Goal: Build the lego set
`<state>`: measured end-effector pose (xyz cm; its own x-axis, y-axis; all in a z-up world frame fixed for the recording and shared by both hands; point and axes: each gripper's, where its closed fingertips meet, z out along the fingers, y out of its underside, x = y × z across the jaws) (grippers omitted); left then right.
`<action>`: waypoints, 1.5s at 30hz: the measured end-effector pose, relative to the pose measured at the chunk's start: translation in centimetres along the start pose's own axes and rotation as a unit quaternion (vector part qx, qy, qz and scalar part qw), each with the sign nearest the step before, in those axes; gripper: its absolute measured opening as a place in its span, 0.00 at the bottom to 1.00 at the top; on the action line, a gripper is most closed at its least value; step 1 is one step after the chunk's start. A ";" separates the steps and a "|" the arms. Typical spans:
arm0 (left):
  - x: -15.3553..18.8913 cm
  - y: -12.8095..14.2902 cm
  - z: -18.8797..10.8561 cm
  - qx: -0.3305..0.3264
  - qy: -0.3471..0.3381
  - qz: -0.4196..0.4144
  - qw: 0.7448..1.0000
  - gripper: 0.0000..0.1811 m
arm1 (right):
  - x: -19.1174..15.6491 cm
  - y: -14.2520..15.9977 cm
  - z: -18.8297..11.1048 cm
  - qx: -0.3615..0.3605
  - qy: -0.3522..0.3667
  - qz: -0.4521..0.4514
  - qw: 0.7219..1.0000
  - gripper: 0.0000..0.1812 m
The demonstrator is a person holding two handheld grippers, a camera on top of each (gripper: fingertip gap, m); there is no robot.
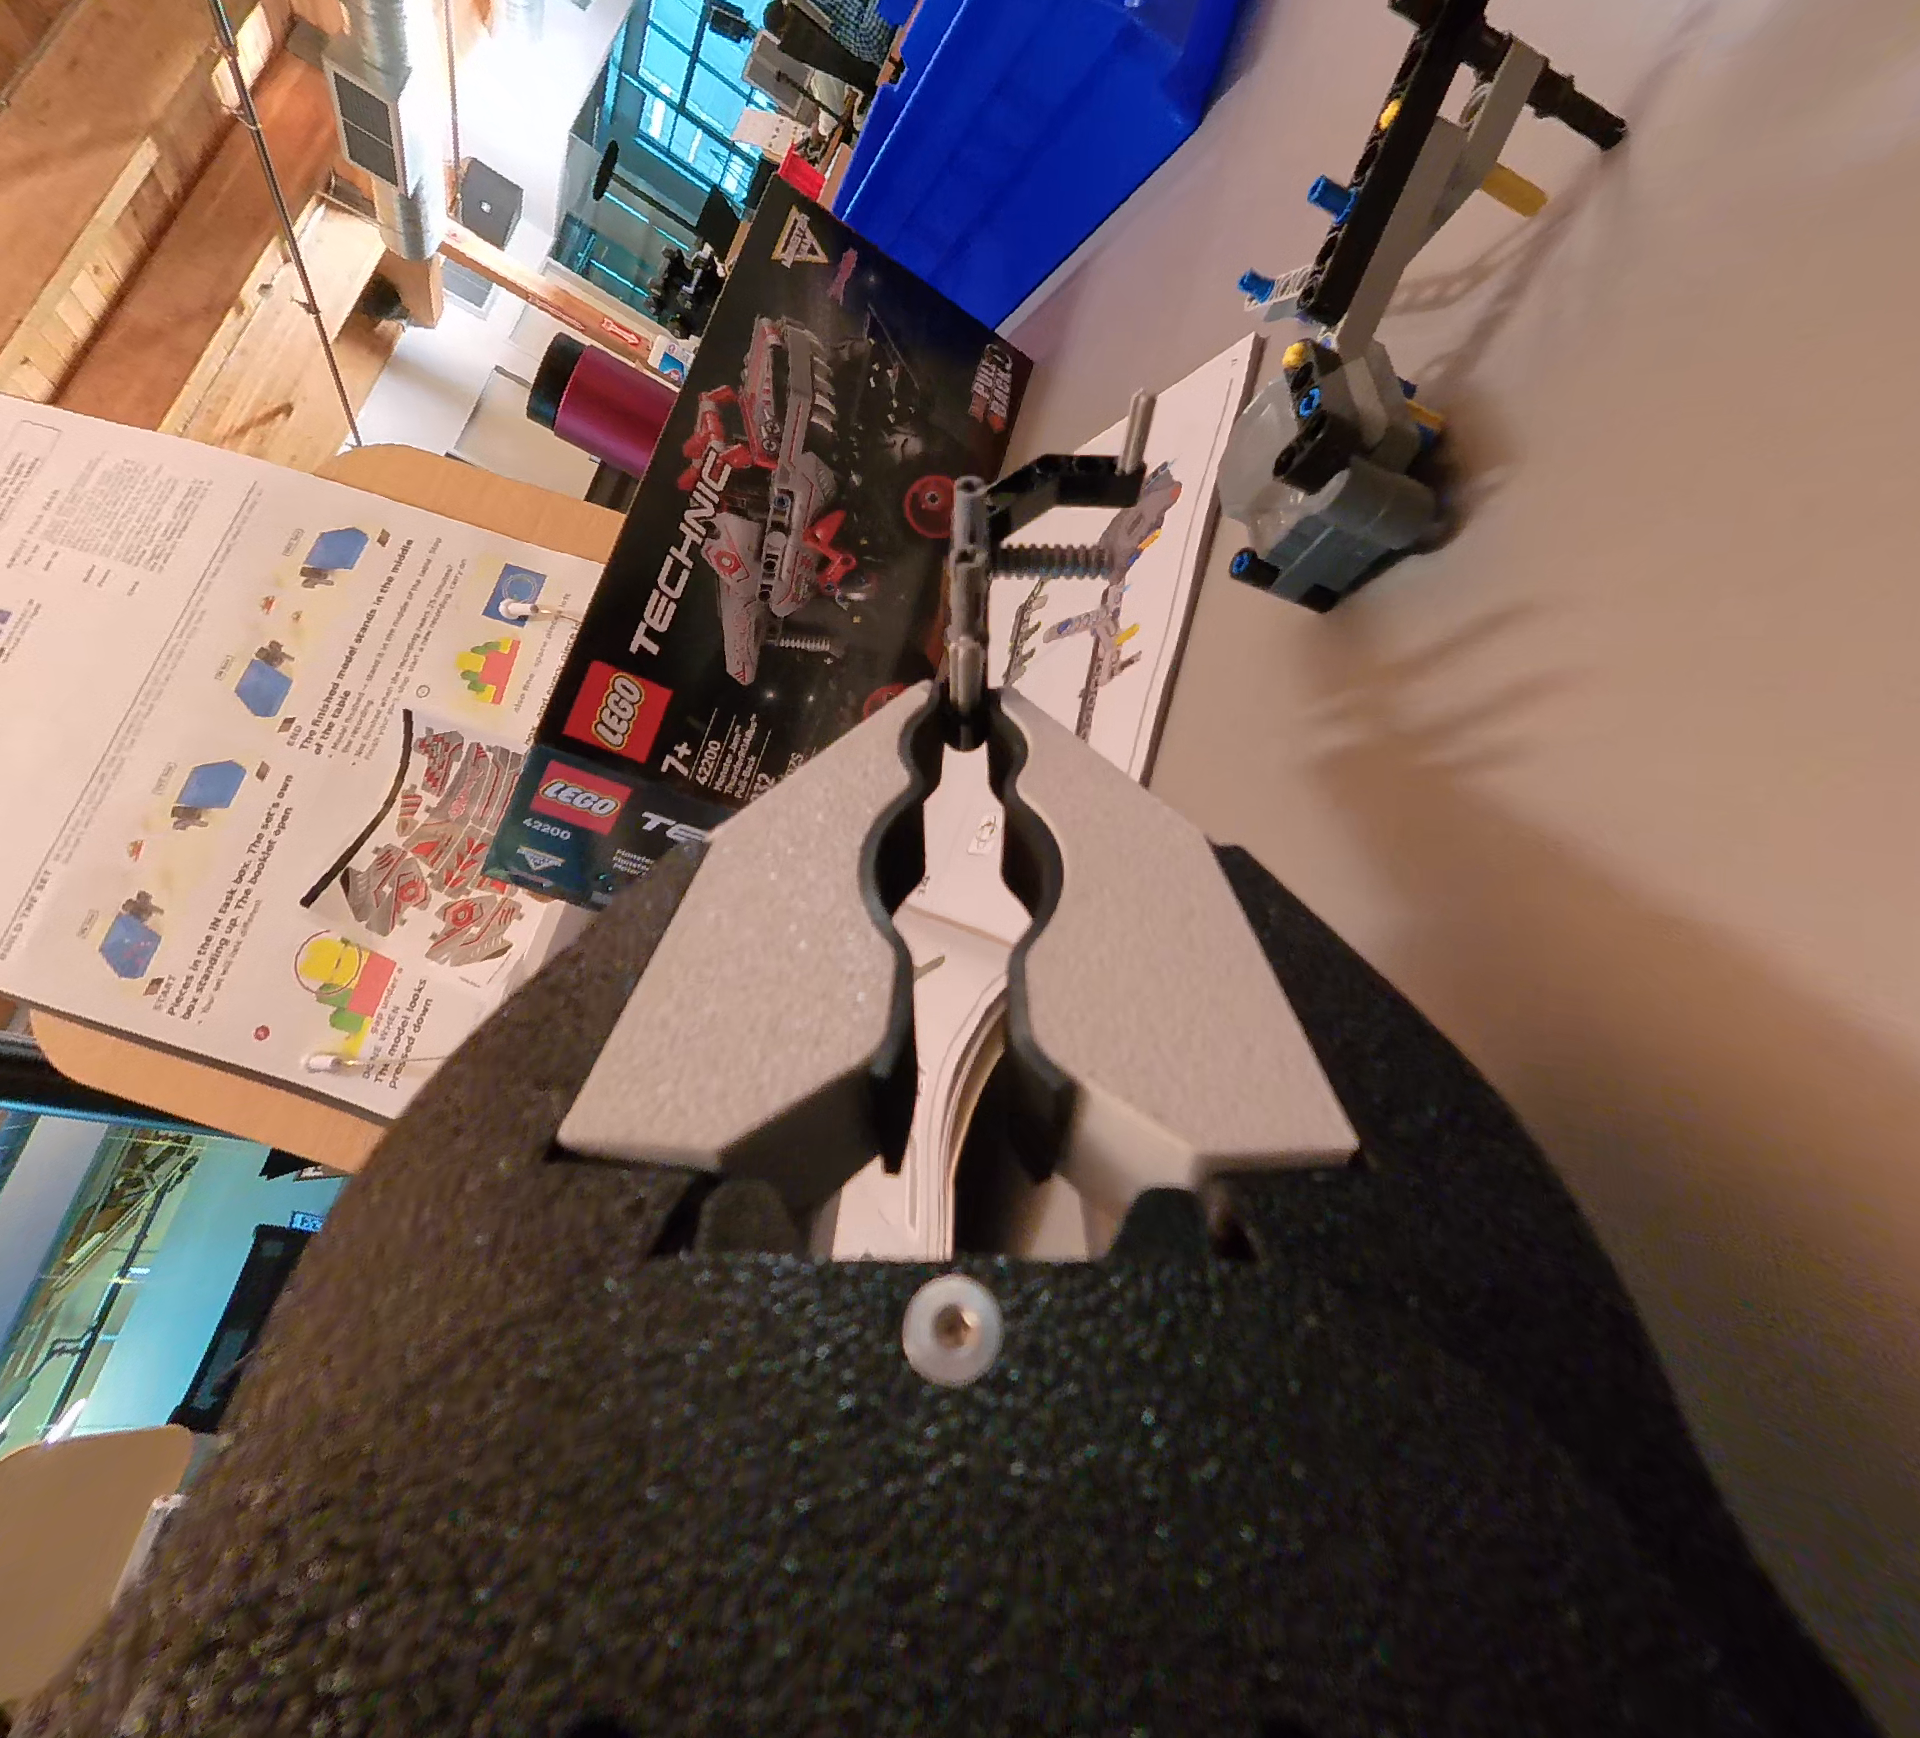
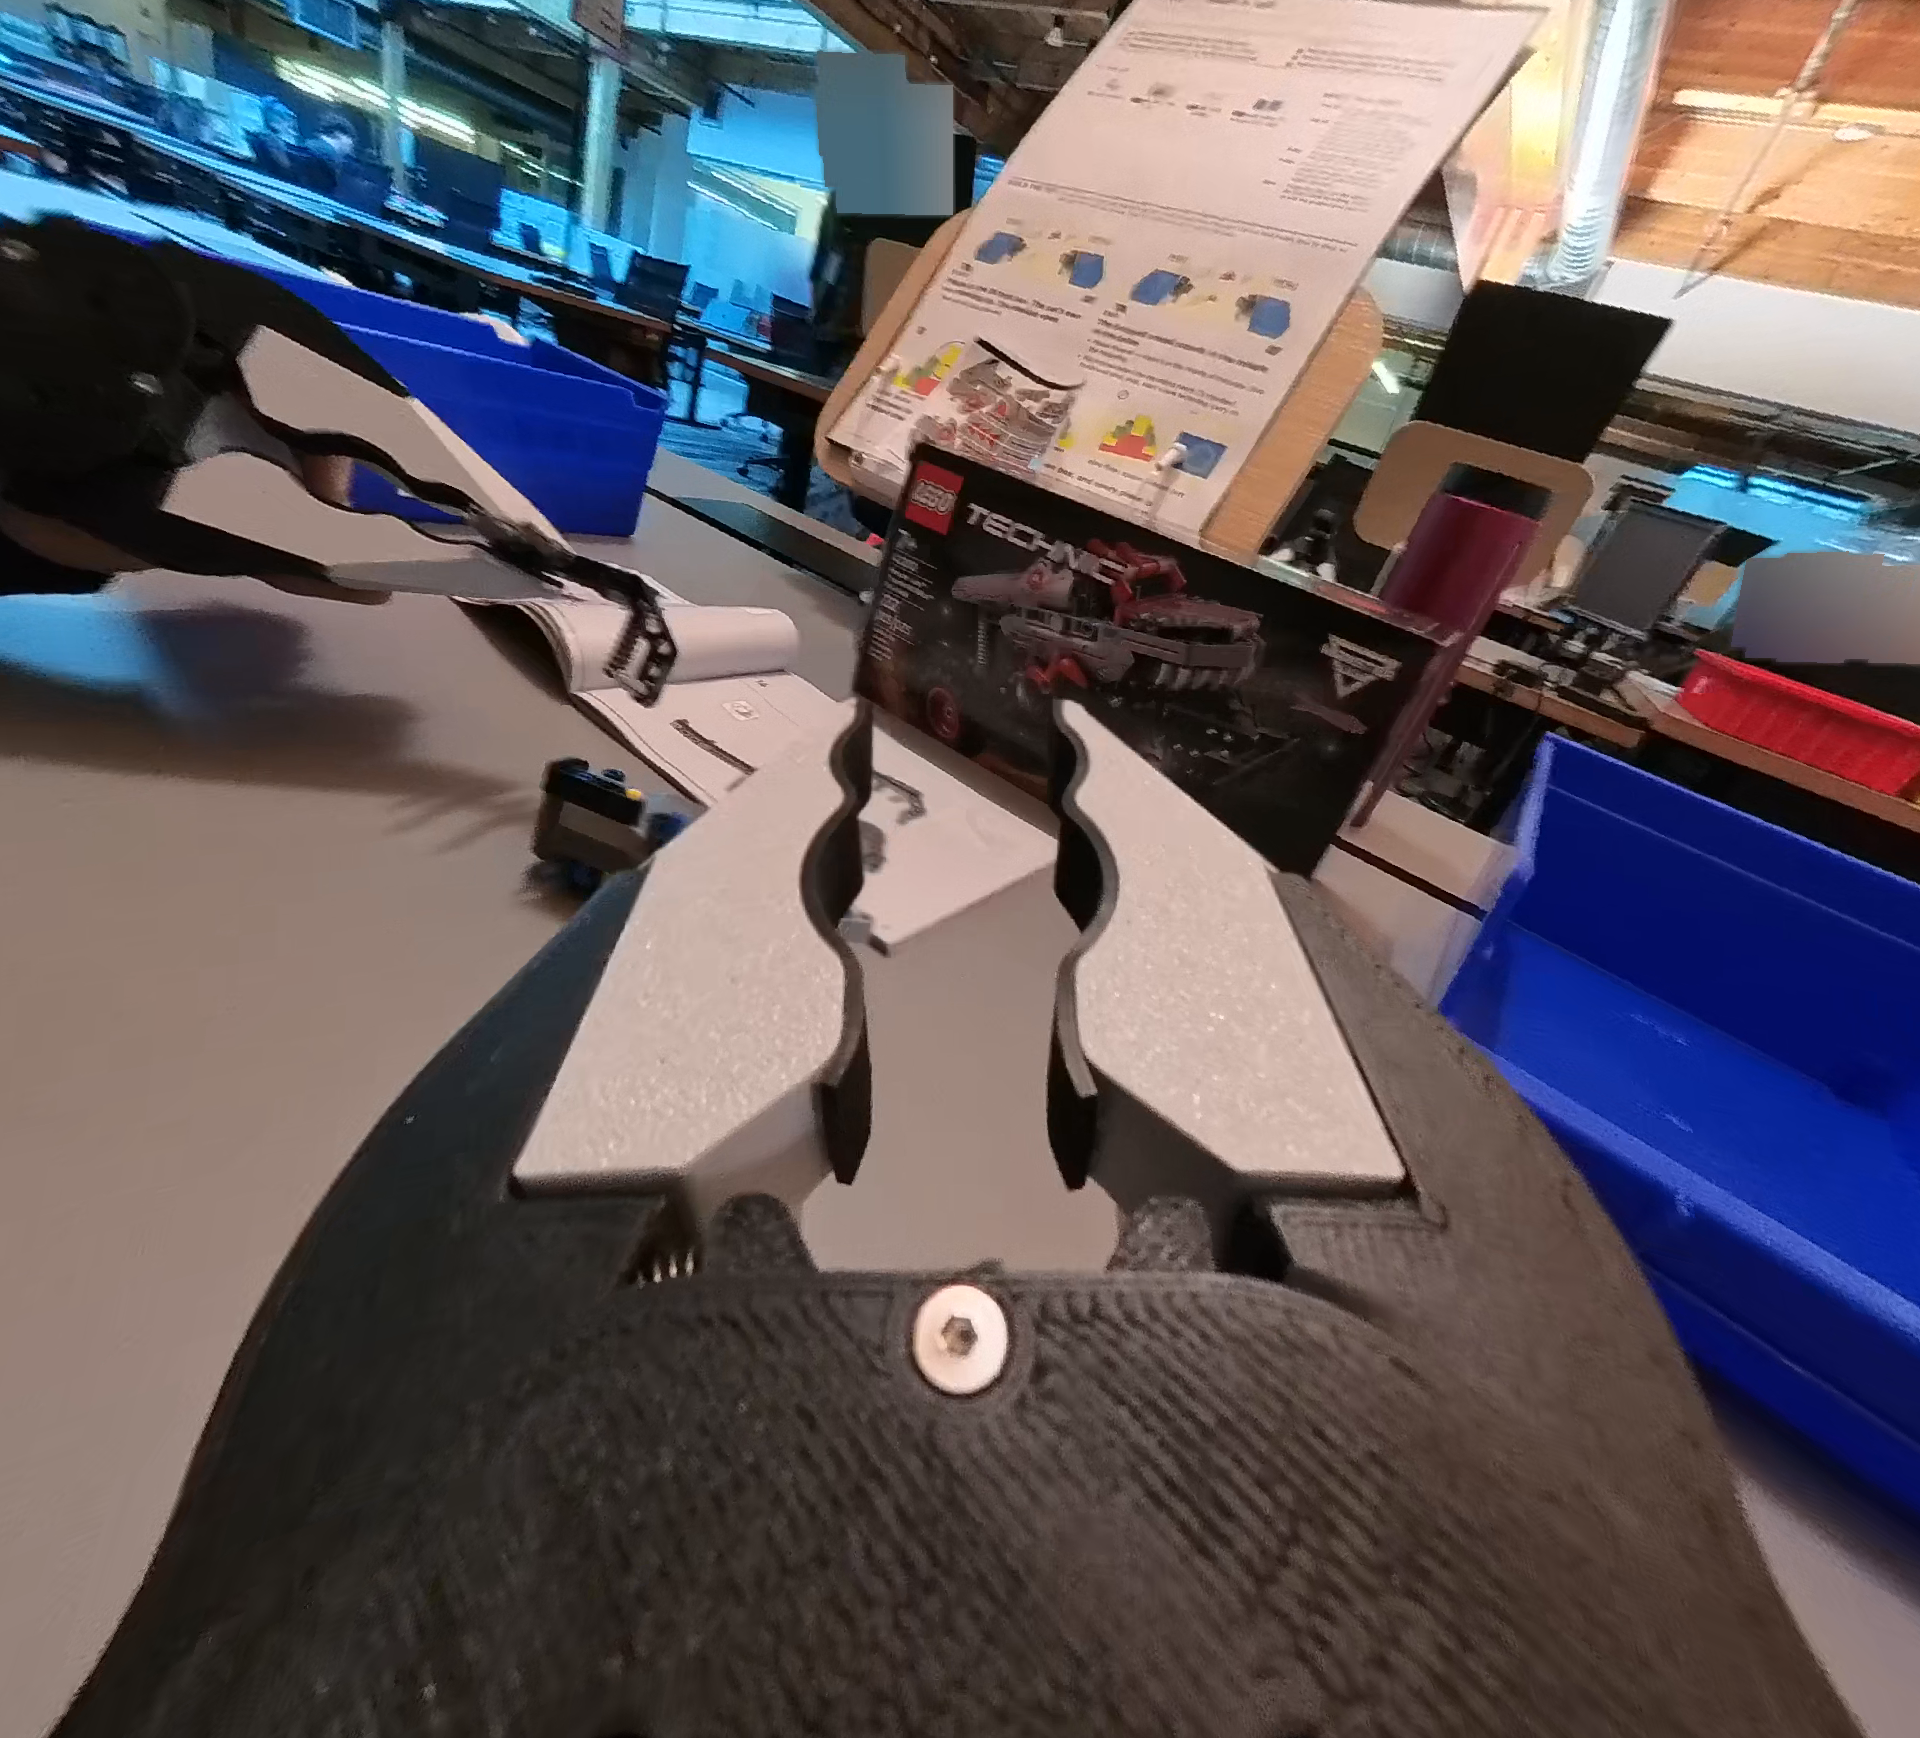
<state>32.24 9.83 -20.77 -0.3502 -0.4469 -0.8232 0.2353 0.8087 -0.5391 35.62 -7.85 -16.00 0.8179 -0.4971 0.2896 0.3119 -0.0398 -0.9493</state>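
My left gripper is shut on a small sub-assembly of a grey axle, a spring and a black beam, held above the open instruction booklet. The partly built model, grey and black with blue and yellow pins and a long black beam, stands on the table to the right. My right gripper is open and empty, low over the table near the booklet. In the right wrist view, the left gripper and its blurred piece are at the left, and part of the model is below them.
The set's black box stands behind the booklet. A printed sheet on a board leans behind it. Blue bins stand at both sides. A maroon bottle is beyond the box.
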 end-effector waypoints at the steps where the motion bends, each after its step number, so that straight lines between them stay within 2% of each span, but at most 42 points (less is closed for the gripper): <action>1: 0.0 0.1 0.0 -0.001 0.000 -0.002 1.000 0.03 | -0.7 -0.3 0.1 -0.003 -0.021 0.011 1.000 0.18; 4: -0.1 0.7 0.2 -0.013 -0.001 -0.016 1.000 0.03 | -3.2 -0.6 1.1 -0.065 -0.092 0.021 0.993 0.22; 6: -0.2 1.2 0.3 -0.023 -0.002 -0.028 0.999 0.03 | -4.1 -1.0 2.0 -0.094 -0.089 -0.027 0.991 0.21; 10: -0.2 1.5 0.4 -0.023 0.000 -0.044 0.999 0.03 | -6.3 2.9 3.1 -0.224 -0.135 -0.067 0.963 0.23; 13: 0.0 1.5 0.4 -0.025 0.003 -0.044 0.999 0.03 | -6.9 4.6 3.7 -0.271 -0.144 -0.074 0.949 0.23; 16: 0.2 1.7 0.6 -0.028 0.009 -0.053 0.998 0.03 | -7.4 6.2 4.0 -0.313 -0.165 -0.089 0.931 0.19; 19: 0.3 1.9 0.6 -0.029 0.013 -0.067 0.997 0.03 | -8.1 7.2 4.2 -0.344 -0.186 -0.122 0.912 0.12; 21: 0.3 2.0 0.6 -0.031 0.013 -0.077 0.996 0.03 | -7.2 7.7 3.6 -0.383 -0.168 -0.164 0.893 0.11; 24: 0.0 2.2 0.6 -0.034 0.008 -0.083 0.996 0.03 | -6.3 6.3 3.3 -0.387 -0.138 -0.186 0.893 0.10; 28: 0.0 2.2 0.6 -0.036 0.009 -0.089 0.995 0.03 | -6.4 6.1 3.9 -0.385 -0.128 -0.214 0.888 0.19; 33: 0.5 2.0 0.6 -0.032 0.017 -0.072 0.997 0.03 | -7.6 6.9 4.1 -0.407 -0.171 -0.187 0.878 0.20; 38: 0.3 2.0 0.6 -0.032 0.014 -0.073 0.997 0.03 | -8.1 7.8 3.7 -0.450 -0.203 -0.146 0.857 0.18; 43: 0.2 2.1 0.5 -0.033 0.013 -0.072 0.997 0.03 | -8.0 8.3 4.3 -0.442 -0.204 -0.144 0.861 0.13; 45: 0.2 2.1 0.5 -0.034 0.012 -0.072 0.997 0.03 | -7.8 8.6 4.2 -0.445 -0.199 -0.150 0.860 0.08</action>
<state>33.14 11.28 -22.19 -0.3975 -0.5515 -0.7333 0.1195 0.7613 -0.6373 33.94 -0.71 -25.87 0.9208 -0.0199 0.3895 0.1892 -0.8506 -0.4907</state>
